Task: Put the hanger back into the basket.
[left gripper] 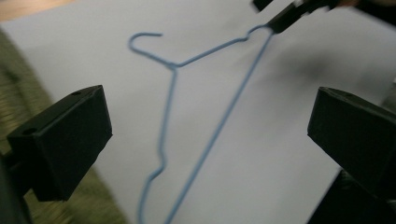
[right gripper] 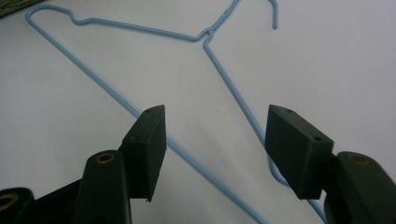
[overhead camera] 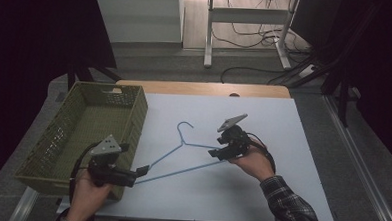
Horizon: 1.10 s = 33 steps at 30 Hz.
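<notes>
A light blue wire hanger [overhead camera: 182,144] lies flat on a white sheet [overhead camera: 268,128], hook toward the far side. My left gripper [overhead camera: 144,170] sits at the hanger's left end, beside the basket, jaws wide open. In the left gripper view the hanger [left gripper: 173,67] runs up between the open left gripper [left gripper: 210,98]. My right gripper [overhead camera: 215,152] is at the hanger's right end. In the right gripper view the open right gripper [right gripper: 215,114] straddles the right corner of the hanger [right gripper: 205,35], apart from the wire.
An olive-green slatted basket [overhead camera: 133,118] stands on the table's left side, close to my left hand. The wooden table edge [overhead camera: 200,88] shows beyond the sheet. Cables and a metal stand [overhead camera: 247,37] are on the floor behind.
</notes>
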### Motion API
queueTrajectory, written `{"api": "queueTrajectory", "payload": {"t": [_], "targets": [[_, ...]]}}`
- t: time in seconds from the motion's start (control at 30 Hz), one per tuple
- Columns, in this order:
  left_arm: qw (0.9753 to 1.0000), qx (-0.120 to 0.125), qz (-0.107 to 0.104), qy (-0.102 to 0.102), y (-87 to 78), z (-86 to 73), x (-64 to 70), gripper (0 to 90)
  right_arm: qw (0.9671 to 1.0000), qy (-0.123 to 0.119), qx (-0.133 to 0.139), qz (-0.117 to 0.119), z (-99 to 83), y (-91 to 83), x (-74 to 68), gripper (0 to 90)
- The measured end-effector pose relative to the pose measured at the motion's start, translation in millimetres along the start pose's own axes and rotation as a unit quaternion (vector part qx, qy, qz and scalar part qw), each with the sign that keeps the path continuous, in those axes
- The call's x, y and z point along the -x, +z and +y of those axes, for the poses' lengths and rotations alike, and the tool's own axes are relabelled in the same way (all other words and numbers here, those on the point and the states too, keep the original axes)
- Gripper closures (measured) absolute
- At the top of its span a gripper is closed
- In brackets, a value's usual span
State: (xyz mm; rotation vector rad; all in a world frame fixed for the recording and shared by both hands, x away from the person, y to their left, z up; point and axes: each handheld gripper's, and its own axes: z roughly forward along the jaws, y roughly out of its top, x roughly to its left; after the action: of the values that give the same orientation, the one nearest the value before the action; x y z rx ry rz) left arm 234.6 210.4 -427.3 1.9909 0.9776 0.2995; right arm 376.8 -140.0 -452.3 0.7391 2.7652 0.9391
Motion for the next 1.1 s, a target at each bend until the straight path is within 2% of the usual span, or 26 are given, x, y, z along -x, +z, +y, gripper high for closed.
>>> {"api": "queueTrajectory", "payload": {"t": [0.03, 0.07, 0.13, 0.17, 0.23, 0.4, 0.47, 0.5, 0.63, 0.77, 0.83, 0.93, 1.1], "targets": [[1.0000, -0.003, 0.006, 0.006, 2.5, 1.9, 2.8, 0.0, 1.0000, -0.003, 0.000, 0.003, 1.1, 1.7, 0.5, 40.5], [1.0000, -0.001, 0.003, 0.005, 5.0, 3.7, 5.5, 0.0, 1.0000, -0.007, -0.002, 0.004, 2.3, 3.3, 0.9, 42.3], [0.9996, 0.001, -0.025, -0.012, 10.7, 7.7, 10.3, 0.0, 0.9998, -0.015, -0.006, 0.009, 4.9, 7.3, 1.6, 43.7], [0.9996, 0.001, -0.029, -0.007, 14.3, 9.5, 13.6, 0.0, 0.9997, -0.019, -0.009, 0.012, 6.2, 9.5, 1.9, 44.6], [0.9997, -0.007, -0.018, 0.012, 23.4, 12.1, 20.8, 0.0, 0.9995, -0.023, -0.013, 0.016, 9.0, 14.0, 3.0, 47.7], [0.9993, -0.011, -0.029, 0.020, 50.1, 14.3, 29.4, 0.0, 0.9987, -0.035, -0.024, 0.027, 16.9, 25.7, 7.7, 53.0], [0.9989, -0.018, -0.026, 0.036, 61.7, 14.0, 30.7, 0.0, 0.9985, -0.040, -0.025, 0.029, 20.1, 30.7, 10.0, 56.0], [0.9988, -0.021, -0.022, 0.038, 67.6, 13.4, 30.9, 0.0, 0.9983, -0.044, -0.026, 0.029, 21.6, 33.7, 11.1, 57.5], [0.9985, -0.026, -0.033, 0.034, 88.2, 7.2, 27.0, 0.0, 0.9972, -0.062, -0.031, 0.028, 26.5, 47.7, 16.0, 62.8], [0.9983, -0.041, -0.025, 0.033, 102.4, -2.8, 21.9, 0.0, 0.9956, -0.077, -0.040, 0.034, 29.5, 64.9, 20.1, 67.5], [0.9981, -0.049, -0.019, 0.033, 106.3, -6.4, 19.7, 0.0, 0.9944, -0.089, -0.046, 0.033, 30.3, 73.6, 22.2, 70.3], [0.9981, -0.052, -0.022, 0.025, 108.6, -9.0, 16.8, 0.0, 0.9929, -0.100, -0.052, 0.038, 31.1, 83.8, 25.7, 74.5], [0.9981, -0.053, -0.023, 0.021, 109.5, -10.4, 14.8, 0.0, 0.9916, -0.110, -0.053, 0.043, 31.9, 92.9, 28.5, 78.0]]}}
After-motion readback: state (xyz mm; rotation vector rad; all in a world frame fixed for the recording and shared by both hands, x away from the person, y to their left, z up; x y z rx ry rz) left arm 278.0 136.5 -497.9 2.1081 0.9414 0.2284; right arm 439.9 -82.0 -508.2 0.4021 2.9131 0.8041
